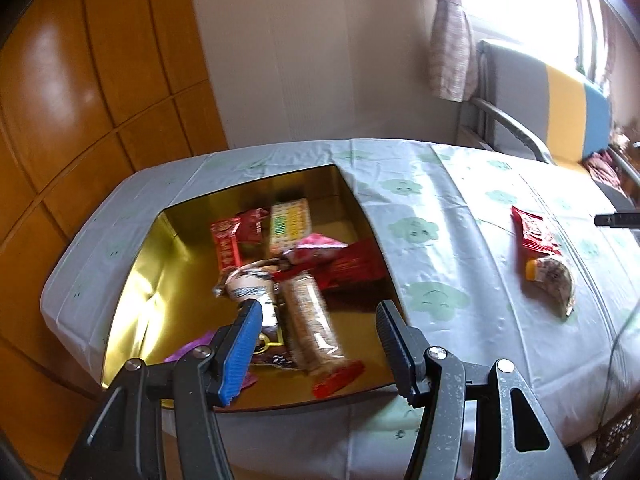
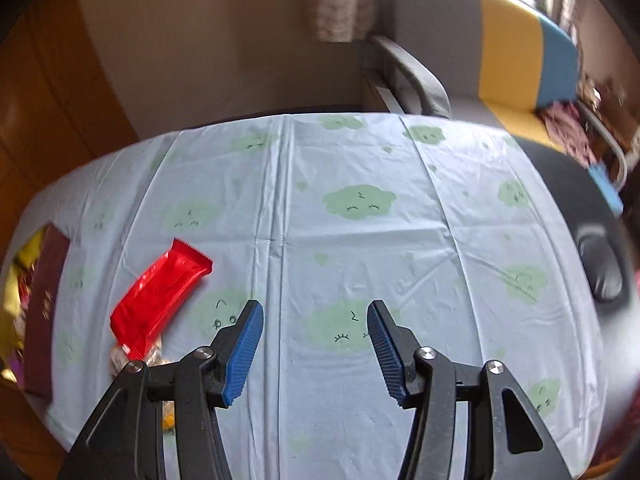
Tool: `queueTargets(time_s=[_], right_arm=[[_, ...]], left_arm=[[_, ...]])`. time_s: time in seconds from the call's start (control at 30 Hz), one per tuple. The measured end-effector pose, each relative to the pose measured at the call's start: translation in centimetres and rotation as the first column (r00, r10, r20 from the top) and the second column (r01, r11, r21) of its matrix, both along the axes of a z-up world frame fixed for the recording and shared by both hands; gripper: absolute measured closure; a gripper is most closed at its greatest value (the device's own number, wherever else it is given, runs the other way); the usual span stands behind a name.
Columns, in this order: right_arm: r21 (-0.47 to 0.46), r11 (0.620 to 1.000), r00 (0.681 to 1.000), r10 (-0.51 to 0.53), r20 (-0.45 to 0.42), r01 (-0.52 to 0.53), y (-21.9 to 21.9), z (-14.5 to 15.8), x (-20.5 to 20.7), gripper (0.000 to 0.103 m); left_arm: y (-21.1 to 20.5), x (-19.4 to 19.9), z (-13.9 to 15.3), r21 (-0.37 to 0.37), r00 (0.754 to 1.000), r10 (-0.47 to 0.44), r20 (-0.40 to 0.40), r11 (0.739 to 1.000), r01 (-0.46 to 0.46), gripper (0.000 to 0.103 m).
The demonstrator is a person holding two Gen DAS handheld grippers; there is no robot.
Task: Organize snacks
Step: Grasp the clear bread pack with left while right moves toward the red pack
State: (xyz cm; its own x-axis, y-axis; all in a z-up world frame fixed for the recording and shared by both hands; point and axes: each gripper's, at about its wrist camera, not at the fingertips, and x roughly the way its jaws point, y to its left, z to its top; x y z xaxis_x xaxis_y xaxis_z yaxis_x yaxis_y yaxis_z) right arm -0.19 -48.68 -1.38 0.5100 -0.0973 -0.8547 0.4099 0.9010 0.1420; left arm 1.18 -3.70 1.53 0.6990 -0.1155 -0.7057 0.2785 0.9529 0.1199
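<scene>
The gold tin sits on the table, whose cloud-print cloth surrounds it, and it holds a heap of snacks, among them a long clear-wrapped bar with a red end. The left gripper hangs over the tin, fingers spread and empty. To the tin's right, a red packet lies partly across a pale wrapped snack. The right gripper is beside that pair, farther from the tin, fingers spread wide over bare cloth.
</scene>
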Motion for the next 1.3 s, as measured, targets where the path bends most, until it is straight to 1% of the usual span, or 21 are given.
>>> queueTargets(time_s=[0.13, 0.33, 0.53, 0.87, 1.0, 1.1, 1.23, 1.3], right_arm=[[0.01, 1.0, 1.0, -0.02, 0.0, 0.02, -0.1, 0.2, -0.2, 0.048], [0.018, 1.0, 1.0, -0.014, 0.014, 0.013, 0.1, 0.6, 0.0, 0.048], [0.015, 1.0, 1.0, -0.009, 0.03, 0.009, 0.1, 0.8, -0.2, 0.048], [0.02, 1.0, 0.999, -0.003, 0.047, 0.002, 0.3, 1.3, -0.3, 0.048], [0.02, 1.0, 0.999, -0.002, 0.049, 0.001, 0.2, 1.4, -0.4, 0.048], [0.024, 1.0, 0.999, -0.005, 0.053, 0.004, 0.2, 1.5, -0.4, 0.048], [0.031, 1.0, 0.998, -0.003, 0.058, 0.001, 0.2, 1.6, -0.5, 0.048], [0.033, 0.999, 0.998, 0.002, 0.06, -0.004, 0.3, 1.6, -0.5, 0.048]], left_arm=[[-1.7, -0.2, -0.1, 0.004, 0.999, -0.037, -0.009, 0.999, 0.037, 0.043], [-5.0, -0.6, -0.3, 0.013, 0.993, -0.114, -0.028, 0.993, 0.114, 0.043], [-7.9, -1.1, -0.9, 0.026, 0.984, -0.173, -0.052, 0.984, 0.174, 0.043], [-11.4, -1.4, -1.9, 0.034, 0.966, -0.238, -0.098, 0.969, 0.243, 0.043], [-12.8, -1.2, -2.4, 0.03, 0.955, -0.268, -0.124, 0.961, 0.274, 0.043], [-14.1, -1.1, -2.7, 0.015, 0.944, -0.296, -0.142, 0.953, 0.301, 0.04], [-15.9, -1.3, -3.0, -0.017, 0.92, -0.348, -0.179, 0.936, 0.35, 0.039], [-16.8, -1.2, -3.3, -0.047, 0.905, -0.372, -0.204, 0.927, 0.371, 0.038]])
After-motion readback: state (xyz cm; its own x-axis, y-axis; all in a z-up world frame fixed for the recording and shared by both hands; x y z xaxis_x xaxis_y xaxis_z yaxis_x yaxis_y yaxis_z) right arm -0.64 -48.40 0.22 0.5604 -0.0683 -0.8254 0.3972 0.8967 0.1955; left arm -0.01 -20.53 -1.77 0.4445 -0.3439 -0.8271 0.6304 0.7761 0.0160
